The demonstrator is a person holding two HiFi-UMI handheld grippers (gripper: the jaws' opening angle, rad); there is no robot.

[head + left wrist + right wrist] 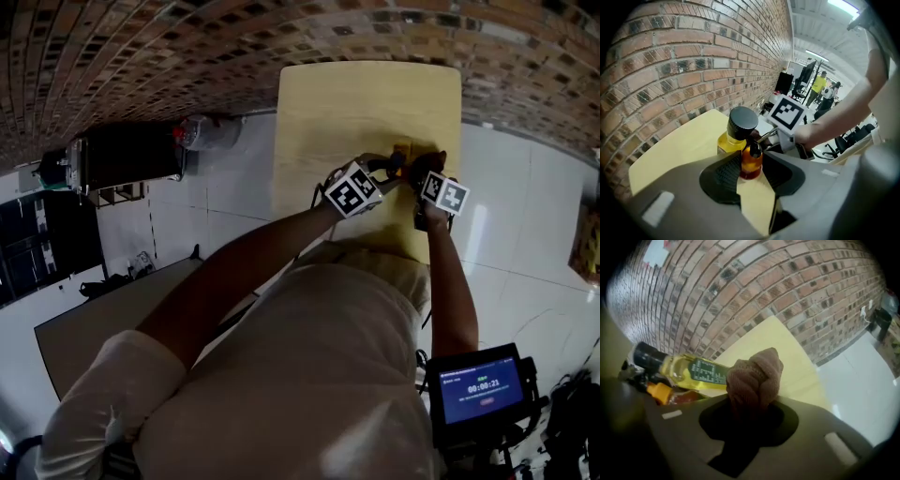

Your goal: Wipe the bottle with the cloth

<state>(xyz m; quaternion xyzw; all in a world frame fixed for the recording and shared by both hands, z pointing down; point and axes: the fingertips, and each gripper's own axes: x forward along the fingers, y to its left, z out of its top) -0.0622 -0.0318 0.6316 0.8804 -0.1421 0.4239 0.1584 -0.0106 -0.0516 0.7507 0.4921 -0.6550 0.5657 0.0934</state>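
Observation:
A small orange-red bottle (751, 163) stands on the yellow table (679, 145), and my left gripper (751, 165) is shut on it, a pad on each side. Right behind it is a yellow oil bottle (733, 140) with a black cap (743, 119). My right gripper (752, 399) is shut on a bunched brown cloth (755, 376). The cloth sits by the label end of the oil bottle (689, 371); I cannot tell if they touch. In the head view both grippers, left (386, 169) and right (427, 167), meet at the bottles (405, 155) near the table's middle.
A brick wall (754, 291) runs close behind the table (366, 103). White tiled floor (525, 234) surrounds it. A black cart (127, 155) stands at the left and a lit screen (483, 389) at the lower right. People (818, 86) stand far off.

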